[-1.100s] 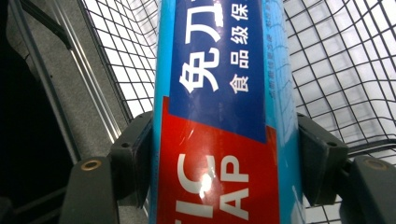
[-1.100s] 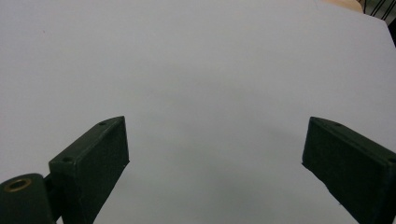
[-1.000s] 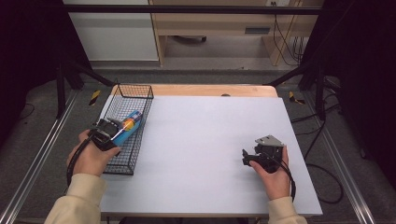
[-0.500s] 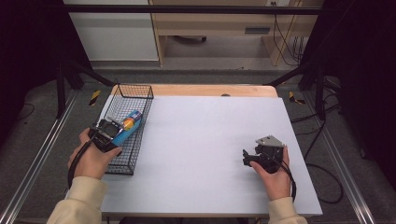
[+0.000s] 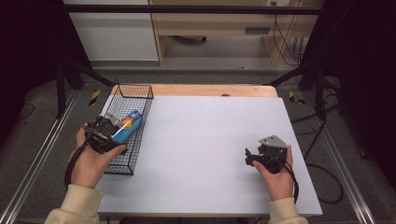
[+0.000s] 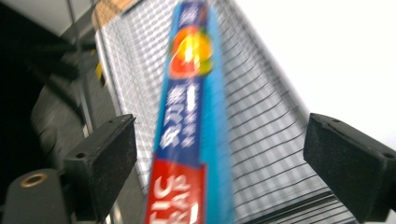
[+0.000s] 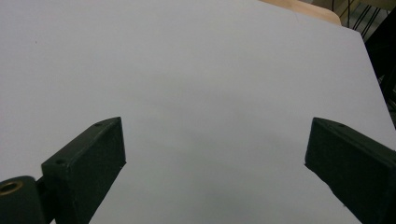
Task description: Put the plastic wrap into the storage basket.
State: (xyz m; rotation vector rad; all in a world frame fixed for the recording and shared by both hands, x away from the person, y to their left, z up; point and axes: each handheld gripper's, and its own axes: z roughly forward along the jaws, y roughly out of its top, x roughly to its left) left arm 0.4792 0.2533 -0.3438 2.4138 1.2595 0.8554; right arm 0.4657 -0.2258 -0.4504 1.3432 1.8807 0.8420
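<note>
A long blue box [image 5: 131, 124] with an orange picture and a red end lies in the black wire basket [image 5: 143, 88] at the table's left edge. My left gripper [image 5: 119, 129] hovers over the near half of the basket. Its jaws have just been opening. In the left gripper view the blue box [image 6: 187, 107] runs between the spread jaws of the left gripper [image 6: 224, 135] with a gap on each side, over the basket [image 6: 271, 121] mesh. My right gripper [image 5: 248, 157] rests open at the table's front right, and in its own view the right gripper [image 7: 215, 140] has nothing between its jaws.
A white sheet [image 5: 210, 140] covers the table, with a strip of wooden top [image 5: 210, 90] at the far edge. Dark frame posts [image 5: 60, 84] stand at both sides, and cables [image 5: 327, 177] lie on the floor to the right.
The left gripper's jaws have spread apart and let go of the blue box, and the left hand has lifted a little. The right hand has not moved.
</note>
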